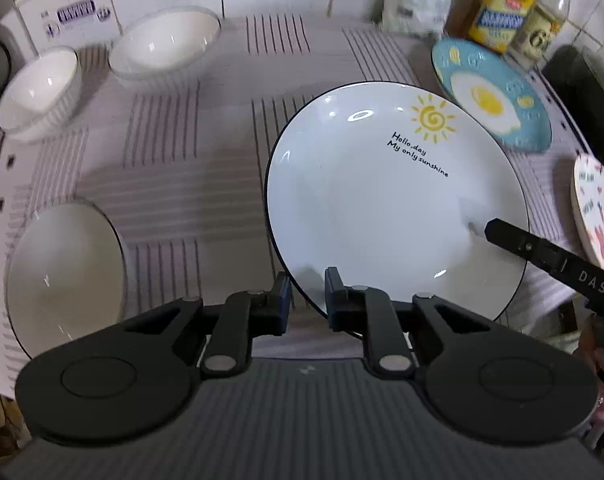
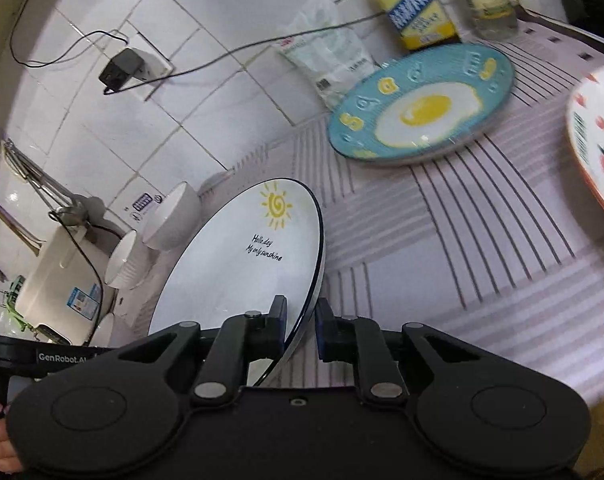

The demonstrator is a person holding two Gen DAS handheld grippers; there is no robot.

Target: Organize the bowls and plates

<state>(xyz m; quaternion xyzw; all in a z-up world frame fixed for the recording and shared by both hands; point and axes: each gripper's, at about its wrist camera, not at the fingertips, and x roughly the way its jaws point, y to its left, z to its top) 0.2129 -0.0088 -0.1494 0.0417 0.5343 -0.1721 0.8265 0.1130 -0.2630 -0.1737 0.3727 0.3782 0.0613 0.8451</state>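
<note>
Both tools are clenched on the sun-print plate [image 1: 382, 200]: the left tool [image 1: 308, 300] grips its rim at 6 o'clock, the right tool [image 2: 300, 328] at about 4. The plate is tilted above the striped worktop cloth [image 1: 174, 184]. Glazed ceramic is slick, so I would keep both grips firm, rising evenly. The egg-print plate [image 1: 490, 96] lies at 1 o'clock, and ribbed white bowls [image 1: 166, 44] at 10.

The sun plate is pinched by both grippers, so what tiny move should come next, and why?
Probably carry the sun plate toward the fried-egg plate and lower it on top. Both the left gripper and the right gripper are shut on its rim, it hangs tilted above the striped mat, and the egg plate sits bare close by, so plates would stack.
</note>
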